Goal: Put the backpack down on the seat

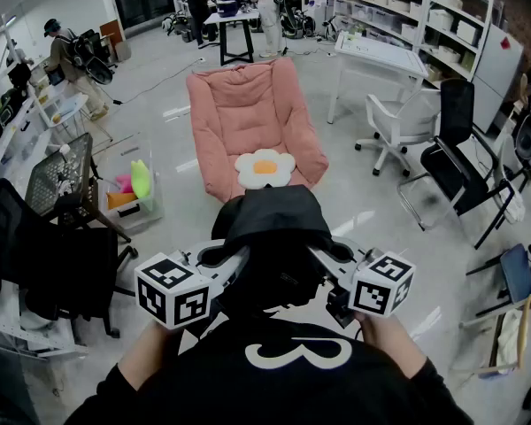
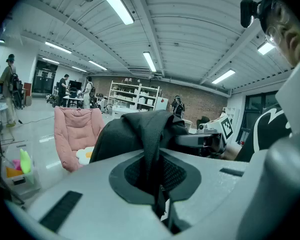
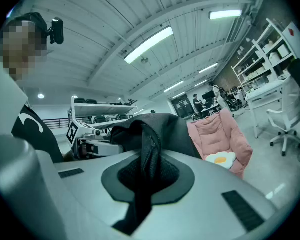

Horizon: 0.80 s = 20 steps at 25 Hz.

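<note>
At the far left of the head view a black mesh chair [image 1: 57, 180] stands beside a clear bin [image 1: 133, 197] holding bright toys. Next comes the left gripper [image 1: 232, 260], held in front of the person's chest with its marker cube nearest the body. In the left gripper view its jaws [image 2: 157, 184] are pressed together on a black strap of the backpack [image 2: 140, 134], which rises from between them.

The backpack [image 1: 270, 237] is black and hangs in the air between the two grippers, carried by its straps above the grey floor. Straight ahead of it stands the pink padded seat [image 1: 239, 113], with a fried-egg-shaped cushion [image 1: 265, 166] lying at its front edge. The backpack is in front of the seat and is not resting on it; in the head view its top overlaps the cushion's lower edge.

The right gripper [image 1: 324, 260] mirrors the left on the other side of the backpack. In the right gripper view its jaws [image 3: 142, 184] are likewise clamped on a black strap, with the bag's bulk [image 3: 160, 129] just beyond and the seat [image 3: 217, 134] farther off to the right.

Further right, a white office chair [image 1: 403, 127] stands near a white surface [image 1: 385, 56], with black chairs [image 1: 456, 162] beside it and white shelves [image 1: 425, 16] behind
</note>
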### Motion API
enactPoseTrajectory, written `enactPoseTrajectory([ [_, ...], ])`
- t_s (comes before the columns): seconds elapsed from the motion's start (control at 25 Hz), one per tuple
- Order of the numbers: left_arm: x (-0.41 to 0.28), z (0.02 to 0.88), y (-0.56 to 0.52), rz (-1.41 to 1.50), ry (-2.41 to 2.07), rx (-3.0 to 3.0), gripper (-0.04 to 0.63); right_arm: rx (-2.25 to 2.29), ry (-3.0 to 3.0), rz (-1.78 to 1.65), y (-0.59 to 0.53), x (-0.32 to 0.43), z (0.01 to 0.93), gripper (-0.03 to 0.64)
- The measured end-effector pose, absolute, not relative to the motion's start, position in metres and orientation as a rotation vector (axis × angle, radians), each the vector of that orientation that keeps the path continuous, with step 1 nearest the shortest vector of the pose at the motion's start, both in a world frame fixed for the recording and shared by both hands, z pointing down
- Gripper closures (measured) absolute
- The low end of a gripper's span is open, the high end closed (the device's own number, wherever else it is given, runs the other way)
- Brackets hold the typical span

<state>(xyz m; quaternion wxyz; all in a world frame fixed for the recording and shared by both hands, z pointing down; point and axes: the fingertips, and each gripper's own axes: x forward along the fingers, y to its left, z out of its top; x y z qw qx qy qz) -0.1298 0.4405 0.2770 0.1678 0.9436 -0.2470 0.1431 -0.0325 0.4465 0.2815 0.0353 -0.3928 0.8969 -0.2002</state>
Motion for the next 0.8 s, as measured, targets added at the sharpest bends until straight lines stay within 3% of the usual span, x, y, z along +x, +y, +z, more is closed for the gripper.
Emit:
enactPoseTrajectory([
  [0.4,-0.111,0.285,0.399,0.41,-0.634,2.674,0.584,-1.252,2.737,-0.659,0.408,-0.013,0.29,0.6],
  [0.8,-0.083,0.31,0.287,0.38,-0.518,2.629,0.585,-1.339,2.685,-0.749,0.304,0.014,0.31,0.598],
])
